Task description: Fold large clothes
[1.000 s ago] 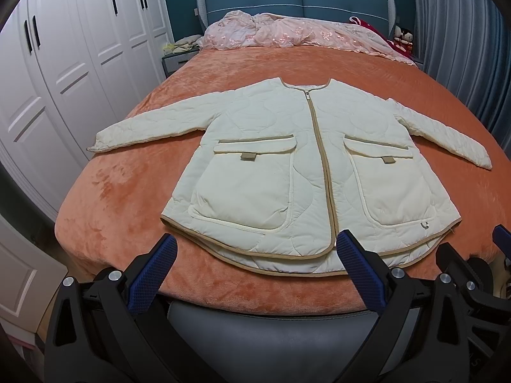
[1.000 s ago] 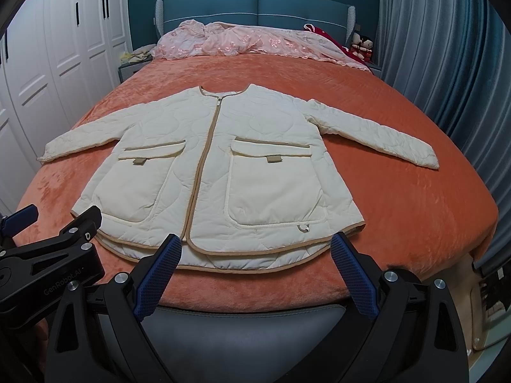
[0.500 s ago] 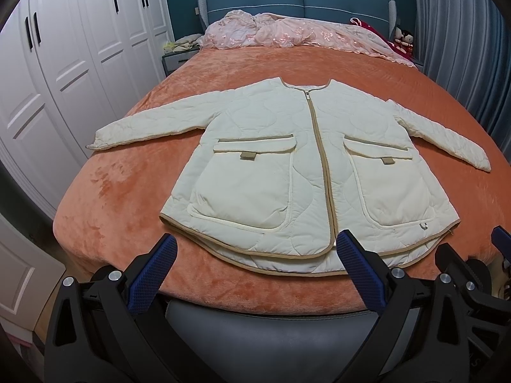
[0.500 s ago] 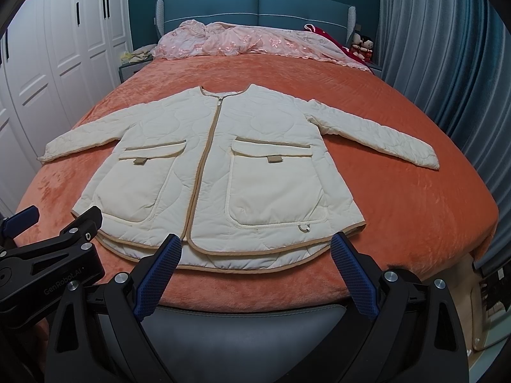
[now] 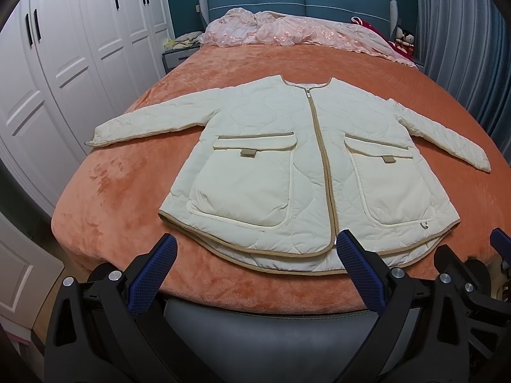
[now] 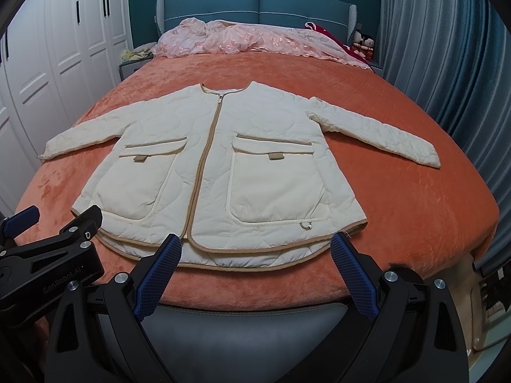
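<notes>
A cream quilted jacket (image 5: pixel 306 172) (image 6: pixel 223 166) with tan trim lies flat and zipped on the orange bedspread (image 5: pixel 111 198), both sleeves spread out sideways, hem toward me. My left gripper (image 5: pixel 255 271) hovers open at the foot of the bed, just short of the hem, with nothing between its blue pads. My right gripper (image 6: pixel 255 274) is likewise open and empty near the hem. The left gripper's body (image 6: pixel 48 255) shows at the left of the right wrist view.
A crumpled pink quilt (image 5: pixel 287 32) lies by the blue headboard (image 6: pixel 255 3). White wardrobe doors (image 5: pixel 64 63) line the left side, grey-blue curtains (image 6: pixel 447 48) the right. A nightstand (image 5: pixel 179 56) stands at the far left, soft toys (image 6: pixel 362 44) at the far right.
Both grippers have edged very slightly forward toward the bed. The jacket has not moved.
</notes>
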Motion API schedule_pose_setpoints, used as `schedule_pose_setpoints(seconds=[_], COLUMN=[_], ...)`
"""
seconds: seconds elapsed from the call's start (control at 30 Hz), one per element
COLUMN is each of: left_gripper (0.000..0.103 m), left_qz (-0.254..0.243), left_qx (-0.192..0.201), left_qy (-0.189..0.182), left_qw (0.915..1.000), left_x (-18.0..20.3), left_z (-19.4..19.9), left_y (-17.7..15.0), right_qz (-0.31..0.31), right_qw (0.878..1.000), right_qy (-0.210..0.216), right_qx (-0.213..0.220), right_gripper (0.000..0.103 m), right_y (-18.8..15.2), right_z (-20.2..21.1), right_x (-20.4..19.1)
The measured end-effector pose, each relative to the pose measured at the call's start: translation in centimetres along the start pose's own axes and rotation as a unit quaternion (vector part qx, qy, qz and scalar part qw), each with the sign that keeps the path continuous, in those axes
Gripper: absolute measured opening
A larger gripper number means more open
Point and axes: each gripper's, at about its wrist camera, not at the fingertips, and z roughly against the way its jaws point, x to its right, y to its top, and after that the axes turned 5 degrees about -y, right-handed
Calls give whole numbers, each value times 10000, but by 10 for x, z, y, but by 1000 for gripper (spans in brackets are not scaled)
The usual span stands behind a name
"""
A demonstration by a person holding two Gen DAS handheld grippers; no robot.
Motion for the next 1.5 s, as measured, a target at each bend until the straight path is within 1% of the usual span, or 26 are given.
schedule_pose_setpoints(seconds=[0.5, 0.83, 0.9, 1.0, 1.1, 1.27, 1.33, 1.5], left_gripper=[97, 97, 97, 98, 98, 98, 98, 98], left_qz=[10, -51, 12, 132, 229, 147, 98, -27], left_qx=[-51, -340, -292, -114, -52, -359, -386, -399], left_qy=[-3, -80, -112, -111, -117, 0, 32, 84], left_qw=[10000, 9994, 9995, 9998, 9997, 9992, 9992, 9992], left_x=[2, 1, -1, -7, -14, -17, -19, -19], left_z=[-10, -34, -35, -33, -35, -50, -56, -76], left_y=[-5, -2, 1, 5, 7, 11, 13, 23], right_qz=[-4, -31, -3, 67, 39, -220, -335, -844], right_qw=[10000, 9993, 9994, 9997, 9998, 9994, 9992, 9956], right_qy=[30, 101, 133, 134, 122, 110, 13, -268], right_qx=[-89, -360, -320, -193, -147, -225, -235, -300], right_gripper=[93, 93, 93, 93, 93, 92, 92, 92], right_y=[-6, -5, 0, 7, 11, 21, 26, 50], right_z=[-10, -36, -36, -34, -37, -58, -69, -112], right_x=[1, 1, 1, 2, 6, 27, 41, 98])
